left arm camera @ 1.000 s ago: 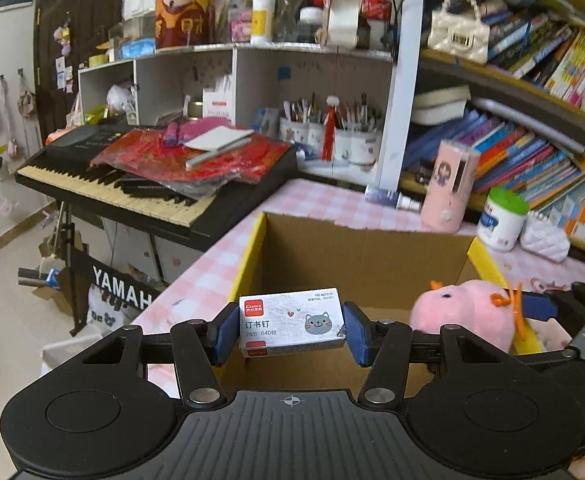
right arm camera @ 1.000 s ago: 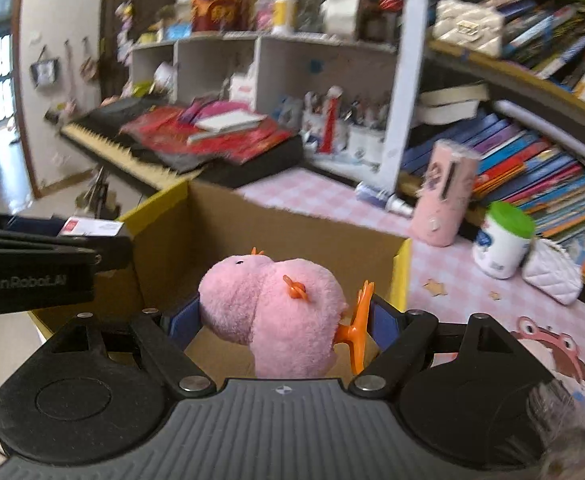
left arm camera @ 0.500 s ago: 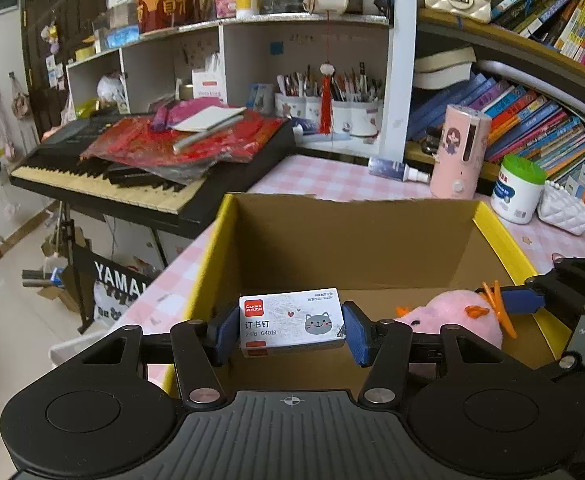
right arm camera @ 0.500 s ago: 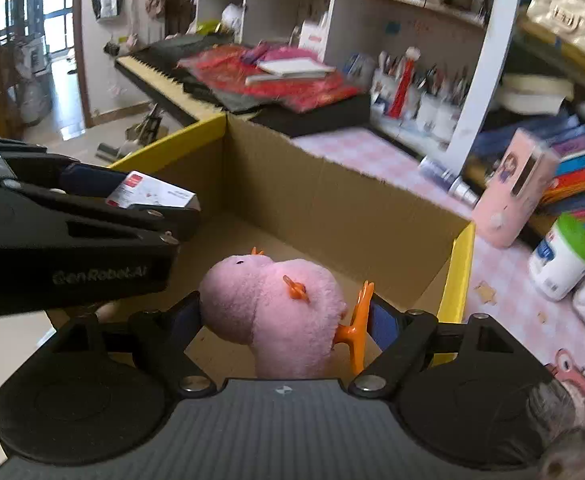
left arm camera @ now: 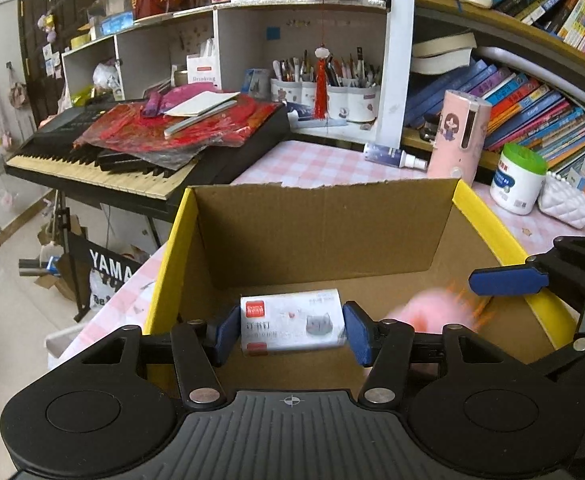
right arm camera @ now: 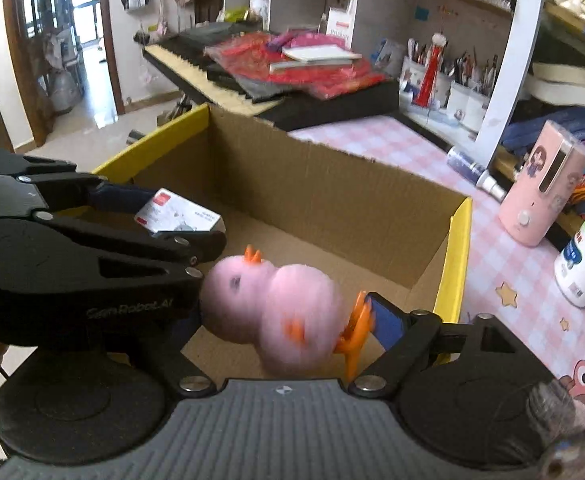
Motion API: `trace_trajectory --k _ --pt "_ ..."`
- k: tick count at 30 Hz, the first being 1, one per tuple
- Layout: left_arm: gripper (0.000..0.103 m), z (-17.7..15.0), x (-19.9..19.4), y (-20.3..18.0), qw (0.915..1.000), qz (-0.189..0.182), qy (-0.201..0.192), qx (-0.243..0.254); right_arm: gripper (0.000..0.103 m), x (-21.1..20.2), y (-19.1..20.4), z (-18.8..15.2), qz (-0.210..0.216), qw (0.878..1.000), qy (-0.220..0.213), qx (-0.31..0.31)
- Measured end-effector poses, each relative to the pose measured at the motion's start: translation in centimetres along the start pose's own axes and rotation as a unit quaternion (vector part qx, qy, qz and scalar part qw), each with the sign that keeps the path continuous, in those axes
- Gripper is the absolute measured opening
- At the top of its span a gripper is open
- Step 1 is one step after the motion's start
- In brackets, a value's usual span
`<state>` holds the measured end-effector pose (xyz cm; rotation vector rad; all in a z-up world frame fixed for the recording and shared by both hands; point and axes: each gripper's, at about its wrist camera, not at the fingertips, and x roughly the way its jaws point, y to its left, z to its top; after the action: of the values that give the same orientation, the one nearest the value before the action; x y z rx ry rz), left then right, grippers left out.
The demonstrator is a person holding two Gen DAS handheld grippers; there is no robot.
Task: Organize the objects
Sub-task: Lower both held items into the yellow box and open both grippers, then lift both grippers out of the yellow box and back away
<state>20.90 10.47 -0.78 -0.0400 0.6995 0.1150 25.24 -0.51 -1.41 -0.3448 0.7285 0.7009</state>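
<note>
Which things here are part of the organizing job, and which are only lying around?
Job: staple box in left gripper; pink plush chick by right gripper; cardboard box.

Lying around: keyboard, pink dispenser, green-lidded jar, pen cups.

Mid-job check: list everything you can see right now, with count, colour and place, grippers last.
cardboard box: 1, brown with yellow rims, on the table
staple box: 1, white and red, between the left fingers, above the box floor
plush chick: 1, pink with orange feet, blurred, over the box
table: 1, pink check cloth
keyboard: 1, black, left of the table
pink canister: 1, behind the box
green-lidded jar: 1, white, right
left gripper: around the staple box
right gripper: open, chick slipping out
</note>
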Motion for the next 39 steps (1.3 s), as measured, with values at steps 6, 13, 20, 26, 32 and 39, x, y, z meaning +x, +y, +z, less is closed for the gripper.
trace_trajectory --k 6,13,20,26,32,39 --pt "0.083 0.1 -2.8 0.0 0.9989 0.002 -0.046 0.007 0.096 -1.0 0.9 -0.3 -0.041 0.999 -0.029 -0.008" --pt "0.090 0.0 -6.6 1.1 0.9956 0.011 -0.091 -0.021 0.100 -3.9 2.4 -0.7 -0.075 0.995 -0.067 0.003" --pt "0.098 -1.7 -9.8 2.6 0.9919 0.036 -0.112 -0.048 0.101 -7.6 4.2 -1.9 -0.134 0.985 -0.106 0.024" --pt "0.098 -3.5 -11.2 4.2 0.9921 0.042 -0.100 -0.063 0.101 -9.9 5.8 -3.8 -0.179 0.973 -0.131 0.067" --pt "0.098 -5.8 -12.2 5.1 0.9949 0.035 -0.075 -0.058 0.101 -10.9 7.5 -5.5 -0.206 0.967 -0.115 0.099" --pt "0.098 -8.9 -14.1 6.2 0.9971 0.024 -0.052 -0.051 0.101 -11.7 10.2 -8.0 -0.221 0.963 -0.083 0.131"
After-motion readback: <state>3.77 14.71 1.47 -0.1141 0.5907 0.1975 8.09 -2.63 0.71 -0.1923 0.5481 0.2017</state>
